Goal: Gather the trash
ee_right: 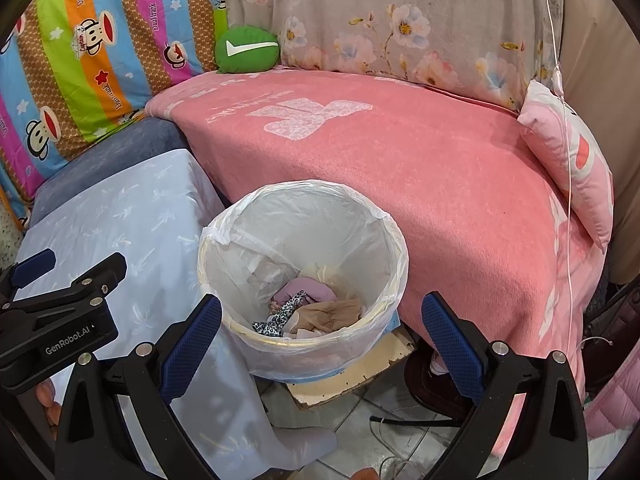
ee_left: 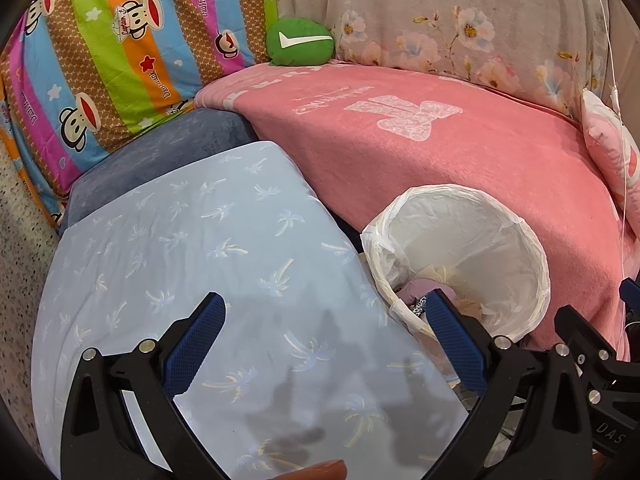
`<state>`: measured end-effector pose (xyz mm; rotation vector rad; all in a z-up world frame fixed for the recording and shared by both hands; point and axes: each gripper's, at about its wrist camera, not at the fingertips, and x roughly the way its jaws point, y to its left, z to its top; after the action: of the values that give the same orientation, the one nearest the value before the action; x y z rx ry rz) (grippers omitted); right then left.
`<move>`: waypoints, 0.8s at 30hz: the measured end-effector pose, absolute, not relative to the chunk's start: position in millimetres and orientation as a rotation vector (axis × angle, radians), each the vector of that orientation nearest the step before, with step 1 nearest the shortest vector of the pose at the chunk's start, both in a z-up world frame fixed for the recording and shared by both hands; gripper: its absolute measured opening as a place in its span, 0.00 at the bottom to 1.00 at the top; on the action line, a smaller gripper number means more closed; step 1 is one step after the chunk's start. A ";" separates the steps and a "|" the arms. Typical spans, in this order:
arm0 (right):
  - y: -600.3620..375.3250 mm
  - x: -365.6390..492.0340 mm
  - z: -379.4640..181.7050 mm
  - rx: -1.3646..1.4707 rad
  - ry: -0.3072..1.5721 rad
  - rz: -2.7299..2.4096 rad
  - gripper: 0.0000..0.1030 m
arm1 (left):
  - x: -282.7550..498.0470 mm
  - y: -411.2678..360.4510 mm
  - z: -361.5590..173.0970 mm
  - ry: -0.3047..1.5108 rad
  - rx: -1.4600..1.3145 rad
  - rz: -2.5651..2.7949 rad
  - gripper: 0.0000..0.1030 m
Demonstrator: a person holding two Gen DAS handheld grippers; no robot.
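Right gripper [ee_right: 322,334], fingers spread and empty, above the lined trash bin [ee_right: 384,216], which holds crumpled scraps [ee_right: 316,308] between the fingertips. Left gripper [ee_left: 324,336], likewise released, over pale-blue cloth [ee_left: 192,240]; bin beside its right finger.

Home living rm, sofa w/ pink blanket [ee_right: 400,184], cartoon cushion [ee_left: 100,68], lined bin [ee_right: 304,272], tiled floor [ee_right: 360,420]

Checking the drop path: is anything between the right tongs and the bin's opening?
Nothing visible. The right tongs hang open and empty above the bin, whose lined mouth is uncovered.
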<state>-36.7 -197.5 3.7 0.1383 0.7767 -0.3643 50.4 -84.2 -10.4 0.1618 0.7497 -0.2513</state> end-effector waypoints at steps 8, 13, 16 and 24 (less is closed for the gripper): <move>-197.3 -37.5 2.0 0.136 0.779 -0.365 0.95 | 49.8 -83.7 -10.9 0.748 0.162 -0.248 0.93; -196.6 -38.1 1.1 0.137 0.779 -0.365 0.95 | 47.3 -82.3 -12.6 0.748 0.157 -0.245 0.93; -196.7 -38.0 1.1 0.139 0.778 -0.365 0.95 | 46.4 -82.1 -12.6 0.749 0.154 -0.243 0.93; -195.7 -41.4 -2.6 0.142 0.782 -0.363 0.95 | 46.5 -82.5 -11.8 0.752 0.150 -0.238 0.93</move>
<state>-41.4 -195.7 -2.6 0.1422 0.7818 -0.3629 46.5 -82.5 -11.8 0.1504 0.7524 -0.2375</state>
